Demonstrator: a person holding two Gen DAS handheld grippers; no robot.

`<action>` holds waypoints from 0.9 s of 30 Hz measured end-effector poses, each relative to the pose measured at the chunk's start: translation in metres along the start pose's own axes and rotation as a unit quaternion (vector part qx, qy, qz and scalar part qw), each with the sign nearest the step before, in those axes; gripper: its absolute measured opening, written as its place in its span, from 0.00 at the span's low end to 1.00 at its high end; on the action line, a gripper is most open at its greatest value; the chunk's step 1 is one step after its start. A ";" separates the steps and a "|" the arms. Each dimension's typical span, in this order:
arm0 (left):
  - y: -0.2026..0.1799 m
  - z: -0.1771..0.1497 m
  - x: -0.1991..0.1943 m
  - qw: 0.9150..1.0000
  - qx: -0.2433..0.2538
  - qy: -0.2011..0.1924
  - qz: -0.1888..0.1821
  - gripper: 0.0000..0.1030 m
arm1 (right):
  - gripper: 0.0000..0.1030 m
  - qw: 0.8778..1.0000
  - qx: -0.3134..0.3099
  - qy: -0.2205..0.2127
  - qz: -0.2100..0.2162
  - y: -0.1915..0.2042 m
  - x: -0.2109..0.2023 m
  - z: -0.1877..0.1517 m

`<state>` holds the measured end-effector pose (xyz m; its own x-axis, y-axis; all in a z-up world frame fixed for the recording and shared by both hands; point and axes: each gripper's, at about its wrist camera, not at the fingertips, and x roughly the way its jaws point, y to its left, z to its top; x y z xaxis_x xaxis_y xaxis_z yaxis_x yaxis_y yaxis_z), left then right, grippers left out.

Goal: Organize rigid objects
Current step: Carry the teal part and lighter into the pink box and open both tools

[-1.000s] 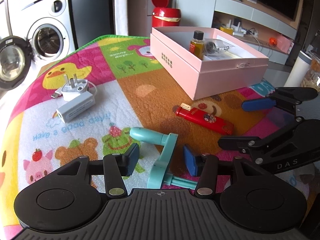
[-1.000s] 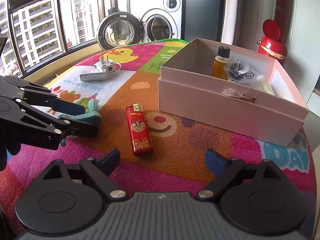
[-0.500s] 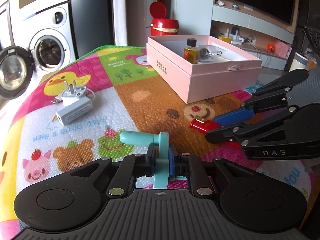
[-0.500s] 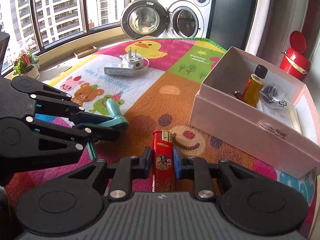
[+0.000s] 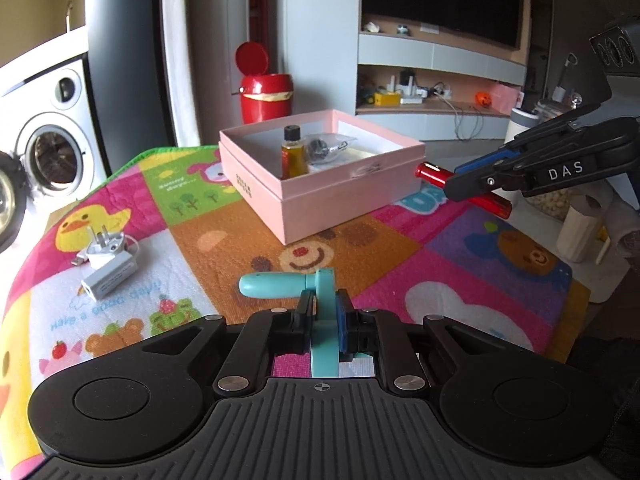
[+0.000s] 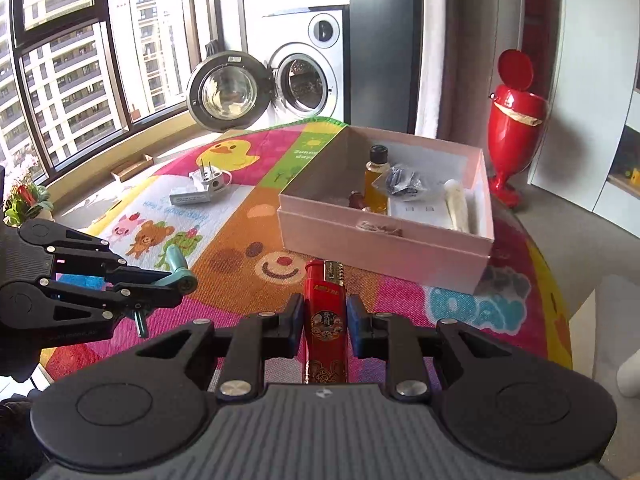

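My left gripper (image 5: 323, 320) is shut on a teal crank handle (image 5: 280, 286) and holds it above the mat; it also shows in the right wrist view (image 6: 176, 270). My right gripper (image 6: 323, 316) is shut on a red lighter (image 6: 325, 320), lifted off the mat; the lighter also shows in the left wrist view (image 5: 434, 174), beside the open pink box (image 5: 340, 208). The box (image 6: 384, 248) holds a small oil bottle (image 6: 376, 178), a bagged dark item (image 6: 402, 180) and a white tube (image 6: 456, 208).
A white plug adapter and charger (image 5: 106, 264) lie on the colourful cartoon mat (image 5: 224, 248) at the left. A red bin (image 6: 514, 120) stands on the floor behind the box. A washing machine (image 6: 296, 76) with its door open stands beyond the table. White objects (image 5: 580, 232) stand past the mat's right edge.
Both grippers closed on their objects and lifted them: the left raised the teal handle, the right raised the red lighter off the mat toward the pink box.
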<state>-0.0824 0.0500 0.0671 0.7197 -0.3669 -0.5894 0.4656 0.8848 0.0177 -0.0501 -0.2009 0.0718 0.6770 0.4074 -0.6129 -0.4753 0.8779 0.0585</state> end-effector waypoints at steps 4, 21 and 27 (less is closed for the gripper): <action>-0.003 0.040 -0.024 0.998 0.022 -0.059 0.008 0.14 | 0.22 0.998 0.008 -0.062 -0.028 -0.016 -0.033 0.022; 0.071 0.178 0.143 0.994 -0.074 -0.079 -0.016 0.14 | 0.22 0.991 0.077 -0.068 -0.086 -0.089 0.071 0.124; 0.090 0.176 0.196 0.992 -0.112 -0.050 -0.017 0.14 | 0.22 0.993 0.078 -0.023 -0.086 -0.093 0.124 0.105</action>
<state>0.1913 0.0076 0.0956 0.7580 -0.4149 -0.5032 0.3732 0.9087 -0.1870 0.1374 -0.2051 0.0733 0.7674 0.2560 -0.5878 -0.2603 0.9623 0.0793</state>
